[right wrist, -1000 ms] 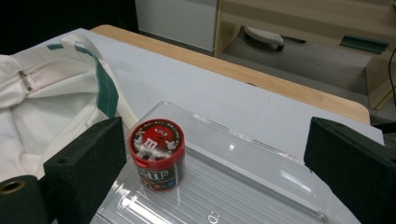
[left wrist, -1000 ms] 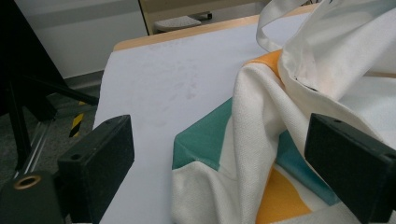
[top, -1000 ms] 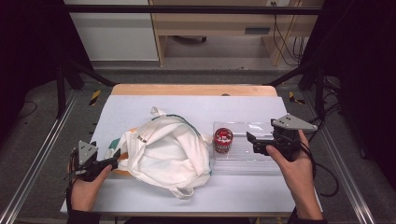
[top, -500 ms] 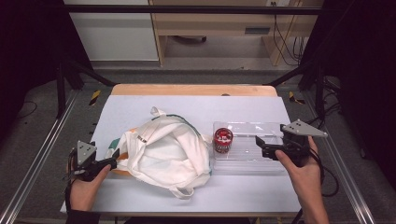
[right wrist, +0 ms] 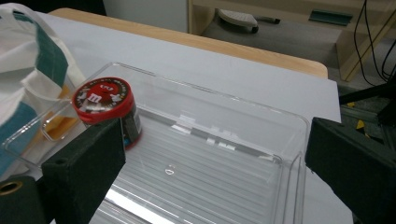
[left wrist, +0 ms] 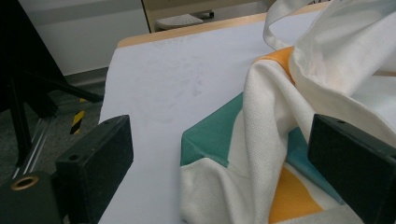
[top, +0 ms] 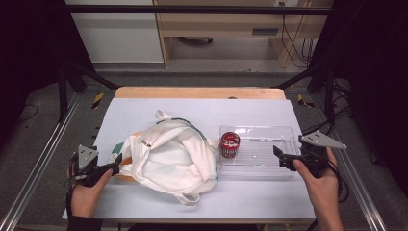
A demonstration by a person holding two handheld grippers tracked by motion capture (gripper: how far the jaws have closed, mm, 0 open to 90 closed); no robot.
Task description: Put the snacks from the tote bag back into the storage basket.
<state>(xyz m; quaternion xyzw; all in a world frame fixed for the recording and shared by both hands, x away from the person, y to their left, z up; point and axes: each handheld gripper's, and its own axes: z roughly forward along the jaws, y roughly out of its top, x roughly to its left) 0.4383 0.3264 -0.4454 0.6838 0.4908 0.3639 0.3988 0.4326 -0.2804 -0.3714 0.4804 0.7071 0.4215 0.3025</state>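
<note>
Bag (top: 166, 156): white cloth, mid-table; left gripper view adds its teal-and-orange corner (left wrist: 243, 154) between the spread jaws. Left gripper (top: 113, 169): at the bag's left edge. Tin (top: 229, 144): red lid, left end of clear tray (top: 281, 137). Right gripper (top: 278, 156): jaws spread, at the tray's right end.

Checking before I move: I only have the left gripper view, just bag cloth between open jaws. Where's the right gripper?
Observer: The right gripper is open at the near right end of the clear tray.
Operator: Anything in the tray?
Observer: One red-lidded can, upright at the end nearest the tote bag.
Operator: Is the right gripper touching the can?
Observer: No, it is at the tray's opposite end.
</note>
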